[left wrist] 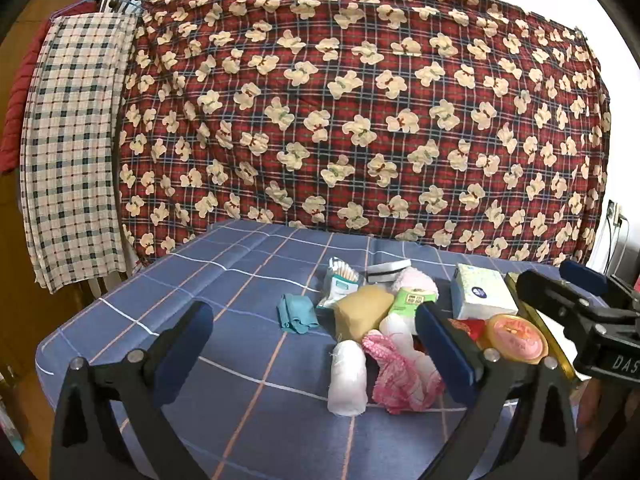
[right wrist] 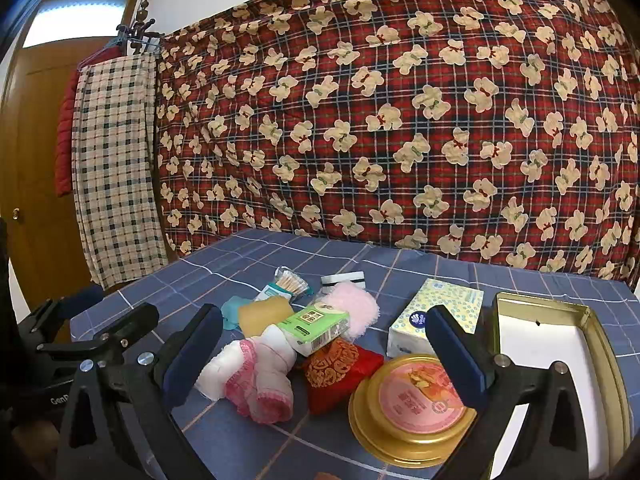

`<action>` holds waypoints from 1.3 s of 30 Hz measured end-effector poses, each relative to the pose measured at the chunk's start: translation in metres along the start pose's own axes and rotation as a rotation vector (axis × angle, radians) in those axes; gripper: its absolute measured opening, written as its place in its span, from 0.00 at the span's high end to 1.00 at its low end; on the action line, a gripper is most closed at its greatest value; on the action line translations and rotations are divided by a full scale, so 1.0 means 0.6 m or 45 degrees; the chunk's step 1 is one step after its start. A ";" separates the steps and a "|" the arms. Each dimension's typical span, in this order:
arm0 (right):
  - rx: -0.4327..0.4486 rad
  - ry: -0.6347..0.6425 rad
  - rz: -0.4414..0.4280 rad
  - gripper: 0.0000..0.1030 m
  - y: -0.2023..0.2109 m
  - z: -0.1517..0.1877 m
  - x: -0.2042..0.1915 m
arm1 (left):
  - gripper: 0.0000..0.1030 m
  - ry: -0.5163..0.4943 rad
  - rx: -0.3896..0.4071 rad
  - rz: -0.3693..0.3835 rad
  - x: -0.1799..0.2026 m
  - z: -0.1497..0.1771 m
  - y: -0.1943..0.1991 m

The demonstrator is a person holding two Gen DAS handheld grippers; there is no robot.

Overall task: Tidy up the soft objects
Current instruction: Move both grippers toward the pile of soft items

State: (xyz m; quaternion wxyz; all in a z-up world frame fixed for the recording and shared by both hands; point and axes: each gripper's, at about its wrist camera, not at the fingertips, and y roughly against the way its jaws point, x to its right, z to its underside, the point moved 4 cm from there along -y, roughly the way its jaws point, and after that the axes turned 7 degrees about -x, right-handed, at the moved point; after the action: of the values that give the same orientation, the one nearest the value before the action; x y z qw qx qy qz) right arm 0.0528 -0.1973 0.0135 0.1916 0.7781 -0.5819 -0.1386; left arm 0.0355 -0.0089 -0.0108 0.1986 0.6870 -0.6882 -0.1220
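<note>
Nothing is picked up yet, I'd say; both claws hover short of the pile. The blue-checked tabletop (right wrist: 248, 256) carries an empty gold tin (right wrist: 560, 332) at the right, with soft things heaped beside it: tissue pack (right wrist: 440, 312), red pouch (right wrist: 340, 368), white rolls (left wrist: 347, 376). Left claw (left wrist: 316, 344) and right claw (right wrist: 320, 348) gape wide, holding nothing. Next comes reaching down to one roll.

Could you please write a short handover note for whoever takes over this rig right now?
Left gripper: open, empty, above the table. Right gripper: open, empty.
Soft items are piled mid-table on the blue checked cloth: white roll, pink cloth, tan pad, teal cloth, red pouch, tissue pack.
The gold tin at the right is open and looks empty.
Done: nothing sorted yet. Left: everything.
</note>
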 end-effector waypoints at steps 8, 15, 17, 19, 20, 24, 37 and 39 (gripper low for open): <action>-0.005 -0.013 0.003 0.01 0.002 0.000 0.009 | 0.00 -0.002 -0.004 0.003 0.002 0.001 -0.001; -0.018 -0.020 -0.003 0.01 0.002 0.007 0.016 | 0.00 0.001 -0.005 0.002 0.004 0.004 -0.002; -0.021 -0.021 -0.002 0.01 0.000 0.008 0.013 | 0.01 -0.001 -0.009 0.001 0.007 0.004 -0.002; -0.022 -0.022 0.001 0.01 0.000 0.009 0.014 | 0.00 -0.001 -0.008 0.000 0.007 0.006 -0.004; -0.024 -0.021 0.001 0.01 -0.002 0.009 0.012 | 0.00 -0.001 -0.009 0.001 0.008 0.006 -0.004; -0.028 -0.020 0.003 0.01 -0.004 0.011 0.011 | 0.00 0.000 -0.010 -0.002 0.007 0.006 -0.004; -0.099 0.027 0.022 0.01 -0.033 0.026 -0.008 | 0.01 0.019 -0.056 -0.019 -0.011 0.039 -0.030; -0.108 0.044 0.027 0.01 -0.039 0.027 -0.014 | 0.01 0.020 -0.066 -0.030 -0.020 0.037 -0.035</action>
State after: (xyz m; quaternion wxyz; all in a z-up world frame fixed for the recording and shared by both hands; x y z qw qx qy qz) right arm 0.0630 -0.1857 -0.0118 0.2357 0.7655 -0.5802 -0.1476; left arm 0.0442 -0.0001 -0.0408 0.2204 0.6907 -0.6750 -0.1368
